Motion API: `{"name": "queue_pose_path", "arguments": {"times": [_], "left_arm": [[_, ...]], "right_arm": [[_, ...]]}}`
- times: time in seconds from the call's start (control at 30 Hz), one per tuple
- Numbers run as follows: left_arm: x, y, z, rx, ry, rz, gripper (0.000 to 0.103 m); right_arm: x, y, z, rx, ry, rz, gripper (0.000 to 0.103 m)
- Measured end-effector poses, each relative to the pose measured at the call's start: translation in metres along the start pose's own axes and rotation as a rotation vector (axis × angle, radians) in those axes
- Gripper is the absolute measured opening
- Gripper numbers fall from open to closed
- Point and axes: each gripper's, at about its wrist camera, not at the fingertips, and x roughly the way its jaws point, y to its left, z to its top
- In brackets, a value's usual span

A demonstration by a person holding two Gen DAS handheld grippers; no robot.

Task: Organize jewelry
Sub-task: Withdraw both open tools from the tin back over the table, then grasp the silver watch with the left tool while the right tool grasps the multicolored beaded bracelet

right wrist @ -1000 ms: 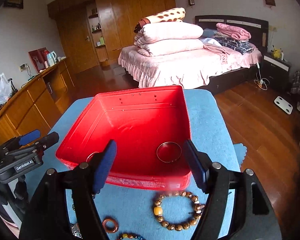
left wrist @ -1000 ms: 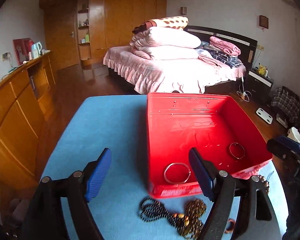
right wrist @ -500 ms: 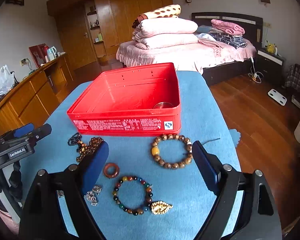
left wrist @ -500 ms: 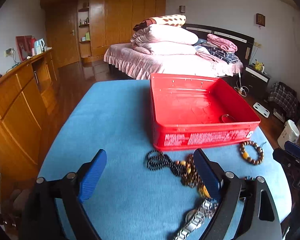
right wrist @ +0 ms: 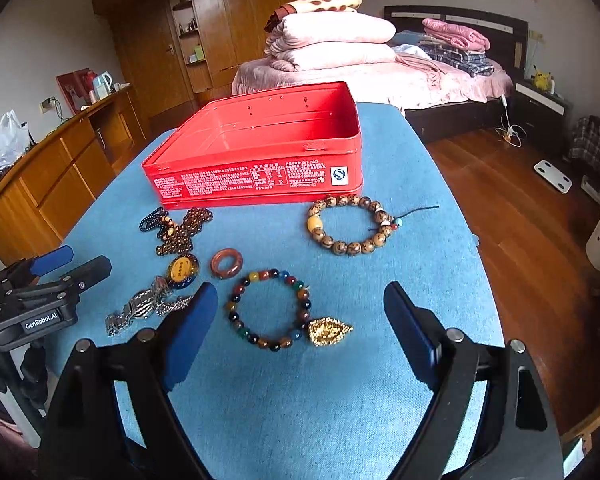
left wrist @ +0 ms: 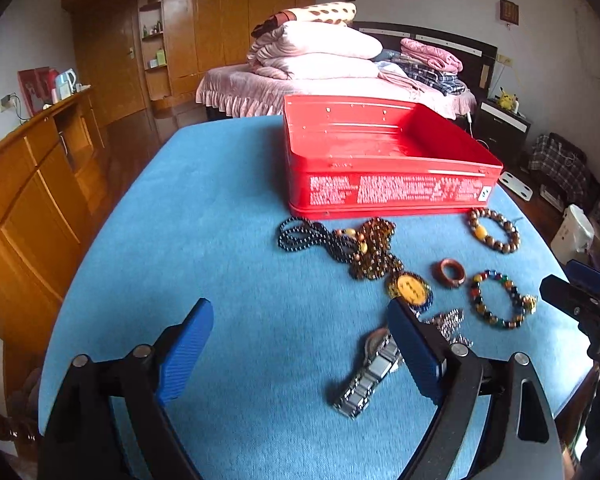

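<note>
Right wrist view, red tin (right wrist: 260, 184), interior seemingly empty, bracelets outside

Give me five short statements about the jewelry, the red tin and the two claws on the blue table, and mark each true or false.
1. The red tin stands open, without a lid. True.
2. The right claw is shut on the brown bead bracelet. False: it is open and empty; that bracelet lies on the blue table.
3. The multicoloured bead bracelet carries a gold charm. True.
4. The silver watch lies inside the tin. False: it lies on the table beside the left claw.
5. The reddish-brown ring lies on the table. True.
</note>
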Motion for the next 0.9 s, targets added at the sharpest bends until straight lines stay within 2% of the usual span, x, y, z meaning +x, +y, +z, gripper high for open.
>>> {"name": "queue_pose_path", "arguments": {"times": [0.6, 0.73, 0.9], "left_arm": [[0.009, -0.030, -0.028, 0.074, 0.078, -0.067, 0.086], [0.020, -0.032, -0.030, 0.075, 0.129, -0.092, 0.073], [0.021, -0.034, -0.030, 0.097, 0.110, -0.104, 0.062]], "right_arm": [[-0.012, -0.007, -0.017, 0.024, 0.008, -0.002, 0.083], [-0.010, -0.008, -0.018, 0.025, 0.013, 0.000, 0.083], [-0.008, -0.010, -0.018, 0.029, 0.016, 0.001, 0.083]]}}
